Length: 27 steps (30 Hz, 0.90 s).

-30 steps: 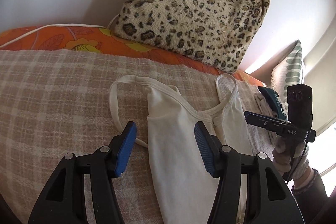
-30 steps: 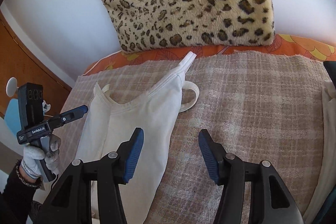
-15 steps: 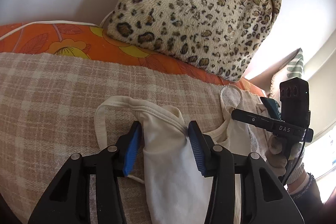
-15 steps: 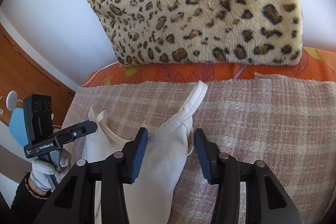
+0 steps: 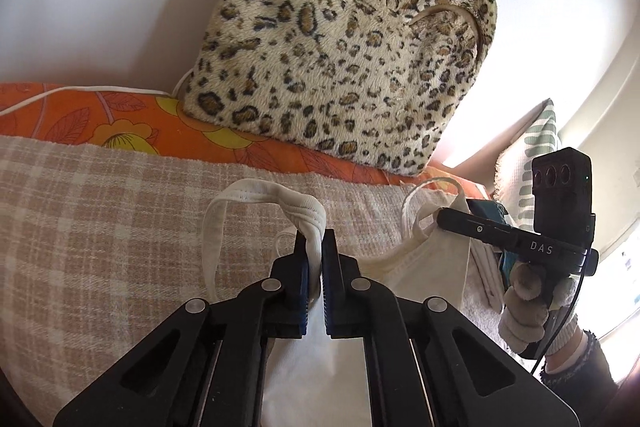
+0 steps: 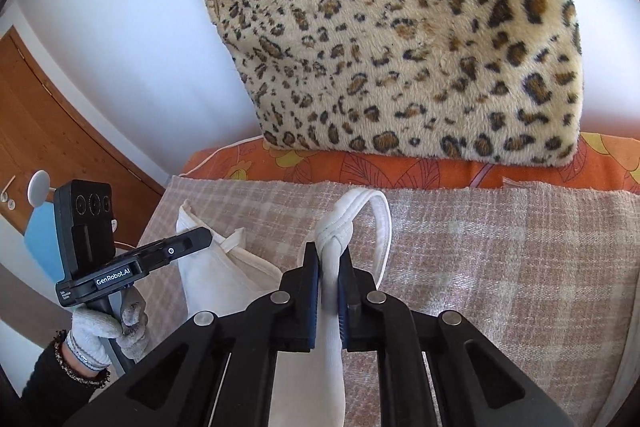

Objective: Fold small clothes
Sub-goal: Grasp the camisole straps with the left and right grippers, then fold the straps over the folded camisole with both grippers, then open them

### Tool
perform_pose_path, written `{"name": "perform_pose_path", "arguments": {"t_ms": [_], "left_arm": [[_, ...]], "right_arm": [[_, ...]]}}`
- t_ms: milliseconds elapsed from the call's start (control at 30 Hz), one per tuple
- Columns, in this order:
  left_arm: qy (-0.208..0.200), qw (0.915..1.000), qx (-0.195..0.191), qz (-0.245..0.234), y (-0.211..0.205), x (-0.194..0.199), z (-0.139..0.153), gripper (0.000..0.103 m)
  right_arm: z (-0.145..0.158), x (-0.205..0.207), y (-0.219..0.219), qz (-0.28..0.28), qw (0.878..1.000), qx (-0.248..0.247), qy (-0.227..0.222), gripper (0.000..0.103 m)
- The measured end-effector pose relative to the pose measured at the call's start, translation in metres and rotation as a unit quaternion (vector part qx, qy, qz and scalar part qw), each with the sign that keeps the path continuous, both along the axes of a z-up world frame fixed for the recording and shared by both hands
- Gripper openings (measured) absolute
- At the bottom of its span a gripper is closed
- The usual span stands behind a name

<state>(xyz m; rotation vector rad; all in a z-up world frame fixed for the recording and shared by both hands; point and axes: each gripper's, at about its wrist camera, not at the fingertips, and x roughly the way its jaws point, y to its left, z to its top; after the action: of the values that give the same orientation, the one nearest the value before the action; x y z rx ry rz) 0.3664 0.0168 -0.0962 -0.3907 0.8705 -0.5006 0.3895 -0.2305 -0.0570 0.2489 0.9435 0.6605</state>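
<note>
A small cream tank top (image 5: 424,263) lies on a checked beige blanket (image 5: 100,219). My left gripper (image 5: 314,247) is shut on the top's left shoulder, with the strap (image 5: 248,199) looping out beyond the blue pads. My right gripper (image 6: 330,263) is shut on the other shoulder, whose strap (image 6: 380,223) curls to the right. Each gripper shows in the other's view: the right one (image 5: 516,239) at the garment's right edge, the left one (image 6: 132,263) at its left edge (image 6: 208,263). The lower part of the top is hidden under my grippers.
A leopard-print cushion (image 5: 340,39) leans on the white wall behind the blanket, on an orange floral sheet (image 5: 120,123). A striped pillow (image 5: 536,147) and folded pale cloth (image 5: 484,267) sit at the right. A wooden door (image 6: 48,131) is at the left.
Both grippers have moved forward to the top's shoulders and closed from wide open onto the fabric by the straps. The shoulders are now bunched and lifted a little.
</note>
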Motion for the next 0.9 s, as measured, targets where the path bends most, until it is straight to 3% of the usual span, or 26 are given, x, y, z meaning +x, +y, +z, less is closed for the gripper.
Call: {"name": "perform_pose_path", "arguments": {"t_ms": [500, 900], "left_arm": [[-0.050, 0.9986, -0.002, -0.020, 0.003, -0.088, 0.060, 0.004], [-0.058, 0.9970, 0.005, -0.051, 0.002, -0.178, 0.065, 0.004]], "right_arm": [[0.054, -0.087, -0.022, 0.025, 0.997, -0.002, -0.068, 0.006], [0.050, -0.178, -0.043, 0.035, 0.995, -0.022, -0.090, 0.006]]}}
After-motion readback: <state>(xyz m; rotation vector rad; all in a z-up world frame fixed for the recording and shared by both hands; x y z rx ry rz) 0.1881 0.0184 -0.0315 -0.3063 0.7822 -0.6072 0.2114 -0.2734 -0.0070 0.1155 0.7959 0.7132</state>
